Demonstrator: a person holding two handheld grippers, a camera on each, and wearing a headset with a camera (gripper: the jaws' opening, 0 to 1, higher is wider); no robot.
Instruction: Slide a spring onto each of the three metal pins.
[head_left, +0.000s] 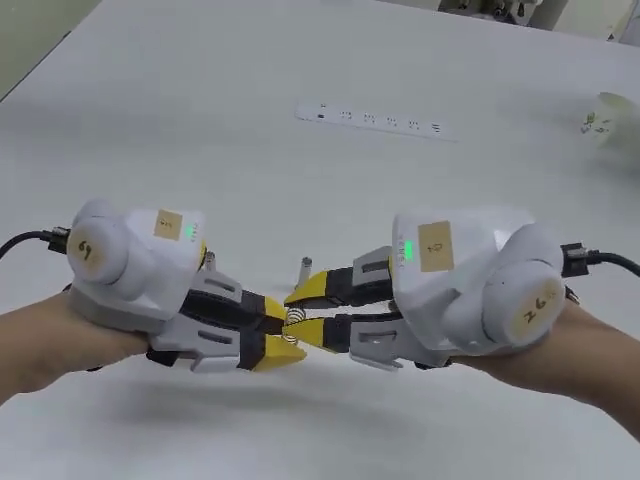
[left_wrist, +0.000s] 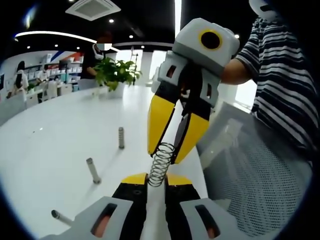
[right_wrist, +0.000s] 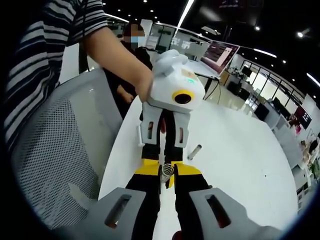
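Note:
A small steel spring (head_left: 295, 320) hangs in the air between my two grippers, which meet tip to tip over the white table (head_left: 200, 150). My left gripper (head_left: 283, 332) is shut on one end of the spring (left_wrist: 161, 164), and my right gripper (head_left: 301, 314) closes its yellow tips on the other end. From the right gripper view the spring (right_wrist: 166, 173) sits between that gripper's own jaws. Just behind the tips a metal pin (head_left: 306, 268) stands upright. Three pins appear in the left gripper view: one upright (left_wrist: 121, 137), one leaning (left_wrist: 93, 170), one low at the edge (left_wrist: 60, 217).
A white power strip (head_left: 378, 120) lies farther back on the table. A small pale object (head_left: 608, 120) sits at the far right edge. A mesh chair back (left_wrist: 250, 165) and the person's striped sleeve (left_wrist: 280, 60) are behind the right gripper. A potted plant (left_wrist: 115, 72) stands at the table's far end.

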